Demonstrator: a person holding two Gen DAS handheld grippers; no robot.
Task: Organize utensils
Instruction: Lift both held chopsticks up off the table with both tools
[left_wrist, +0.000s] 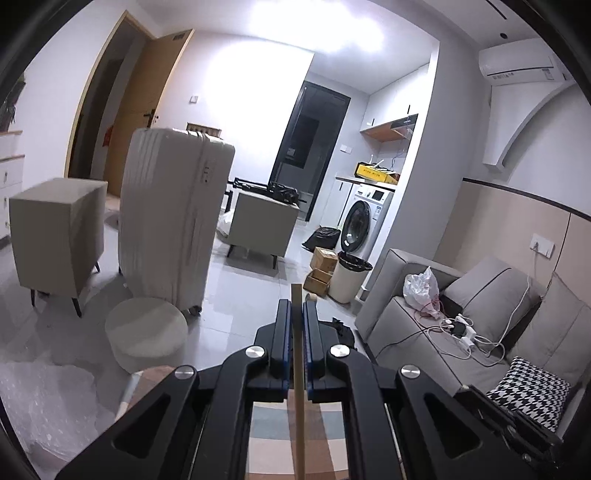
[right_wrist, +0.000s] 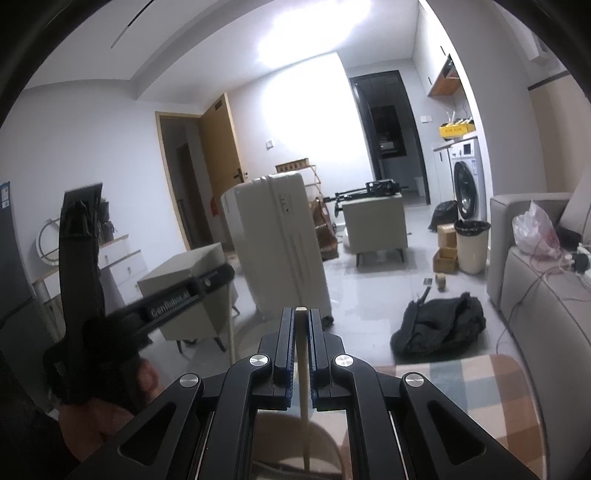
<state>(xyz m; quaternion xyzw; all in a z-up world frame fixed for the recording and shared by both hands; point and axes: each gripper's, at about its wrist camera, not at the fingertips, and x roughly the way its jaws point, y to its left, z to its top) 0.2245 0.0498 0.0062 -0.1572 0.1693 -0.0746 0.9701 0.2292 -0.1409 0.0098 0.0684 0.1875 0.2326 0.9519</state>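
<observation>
Left wrist view: a white suitcase (left_wrist: 173, 218) stands on the tiled floor ahead, a round pouf (left_wrist: 146, 338) in front of it, a grey sofa (left_wrist: 469, 325) strewn with cables on the right and a washing machine (left_wrist: 364, 221) further back. The left hand-held gripper (left_wrist: 297, 308) points slightly downward over a checked cloth (left_wrist: 280, 439), its jaws closed on a pale wooden chopstick (left_wrist: 298, 369) that stands nearly upright between the pads, its tip poking just above them.

Right wrist view: the same suitcase (right_wrist: 280, 243) stands ahead, a black bag (right_wrist: 439, 325) lies crumpled on the floor to the right, and the other gripper with a hand (right_wrist: 110, 380) shows at the left. The right hand-held gripper (right_wrist: 301, 314) is clamped on a second pale chopstick (right_wrist: 303, 373), upright, its square end level with the fingertips.
</observation>
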